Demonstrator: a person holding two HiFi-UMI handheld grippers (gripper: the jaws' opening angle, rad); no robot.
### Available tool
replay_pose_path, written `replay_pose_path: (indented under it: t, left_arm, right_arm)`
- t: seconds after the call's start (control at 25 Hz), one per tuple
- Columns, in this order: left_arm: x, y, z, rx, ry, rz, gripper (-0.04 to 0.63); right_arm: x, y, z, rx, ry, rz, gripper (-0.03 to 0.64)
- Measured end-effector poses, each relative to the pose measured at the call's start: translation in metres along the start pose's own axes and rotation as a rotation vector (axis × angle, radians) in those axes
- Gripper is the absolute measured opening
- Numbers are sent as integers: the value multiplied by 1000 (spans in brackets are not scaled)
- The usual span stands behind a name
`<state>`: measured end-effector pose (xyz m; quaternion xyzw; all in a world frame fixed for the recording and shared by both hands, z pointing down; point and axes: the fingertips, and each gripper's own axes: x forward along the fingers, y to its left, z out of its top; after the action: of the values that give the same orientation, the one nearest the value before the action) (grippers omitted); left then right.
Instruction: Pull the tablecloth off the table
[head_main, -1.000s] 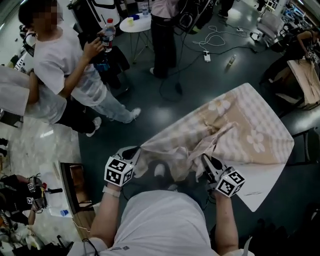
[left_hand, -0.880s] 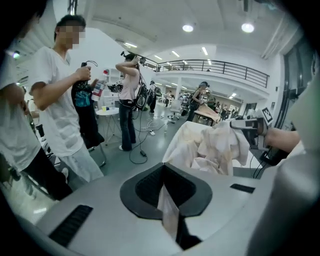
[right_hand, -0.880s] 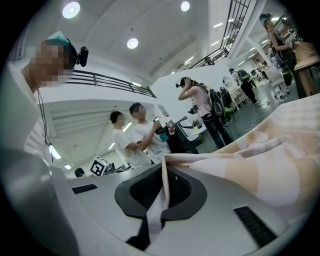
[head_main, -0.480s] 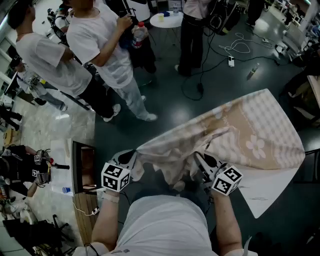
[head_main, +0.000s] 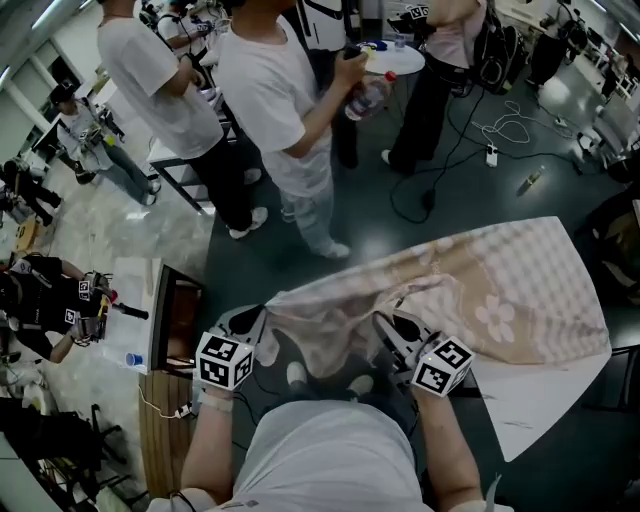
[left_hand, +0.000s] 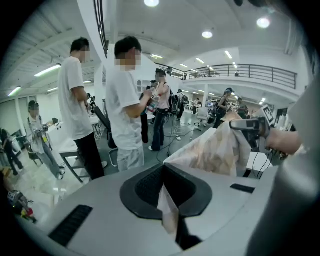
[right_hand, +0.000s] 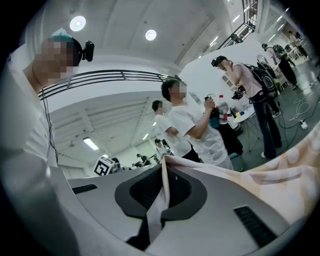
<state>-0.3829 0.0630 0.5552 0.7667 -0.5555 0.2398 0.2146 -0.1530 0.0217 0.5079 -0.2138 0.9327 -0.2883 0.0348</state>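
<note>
Gripping the tablecloth (head_main: 500, 290) with both tools, we've got it bunched at the lower middle of the head view. Our left gripper (head_main: 258, 322) sits just left of centre. Its jaws are pressed together on a thin fold of fabric, and the left gripper view shows that pale edge pinched in the dark notch between them, the cloth billowing out toward the right of that frame. Our right gripper (head_main: 388, 325) sits just right of centre, and its own view tells the same story: jaws clamped on a narrow strip of cloth that spreads away to the lower right of that picture.

Between the two grippers the fabric hangs in a loose, crumpled sag above the dark floor (head_main: 230, 270), and our shoes (head_main: 295, 375) peek out beneath it. The rest of the cloth, beige checks with white flower shapes, stretches to the right side of the head view and lies draped over the table (head_main: 525, 405). The table's white top shows bare at its near corner, lower right.

Up top we have company. A person in a white shirt (head_main: 270, 90) stands at upper centre holding a bottle (head_main: 370, 95), with more people to the left and right. A small round table (head_main: 395, 58) stands at the top edge, and cables (head_main: 500, 128) trail over the floor at upper right.
</note>
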Motion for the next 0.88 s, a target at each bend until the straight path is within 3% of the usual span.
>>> replay_pose_path:
  t: [0.32, 0.64, 0.88]
  left_arm:
    - [-30, 46, 14, -73, -63, 88, 14]
    - [-106, 104, 14, -115, -130, 179, 14]
    - [-157, 136, 29, -128, -217, 215, 14]
  right_arm:
    - [65, 36, 12, -20, 38, 141, 28]
    - [139, 117, 15, -49, 61, 271, 28]
    - [184, 131, 32, -47, 35, 222, 28]
